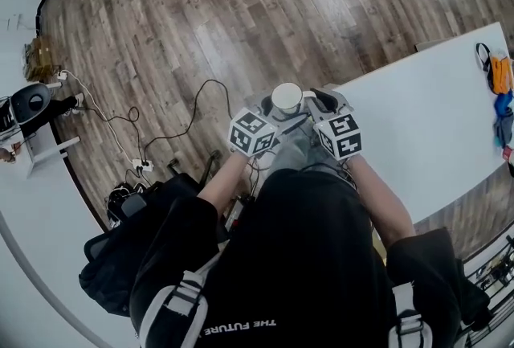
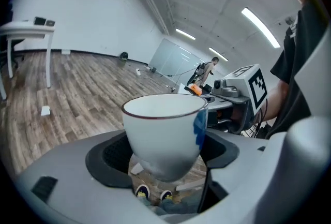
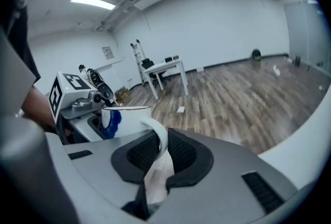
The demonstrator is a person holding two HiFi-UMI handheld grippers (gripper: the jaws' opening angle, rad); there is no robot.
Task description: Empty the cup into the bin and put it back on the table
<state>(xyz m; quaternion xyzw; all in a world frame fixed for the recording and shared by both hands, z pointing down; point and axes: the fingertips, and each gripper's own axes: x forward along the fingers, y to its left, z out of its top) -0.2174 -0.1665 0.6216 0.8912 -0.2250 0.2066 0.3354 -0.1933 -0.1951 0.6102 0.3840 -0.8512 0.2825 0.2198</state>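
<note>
The white cup (image 1: 287, 97) was held upright in the air by 2 grippers just off the white table's (image 1: 426, 113) corner, above the wood floor. The left gripper (image 2: 164, 158) was clamped around its bowl and the right gripper (image 3: 156, 158) was pinched narrowly on its handle (image 3: 159, 132). No bin showed in any view and I could not tell whether the cup was empty, so this looked like the carrying step. The next move would call for keeping both grips firm and the rim level until the cup was over the bin or the tabletop.
</note>
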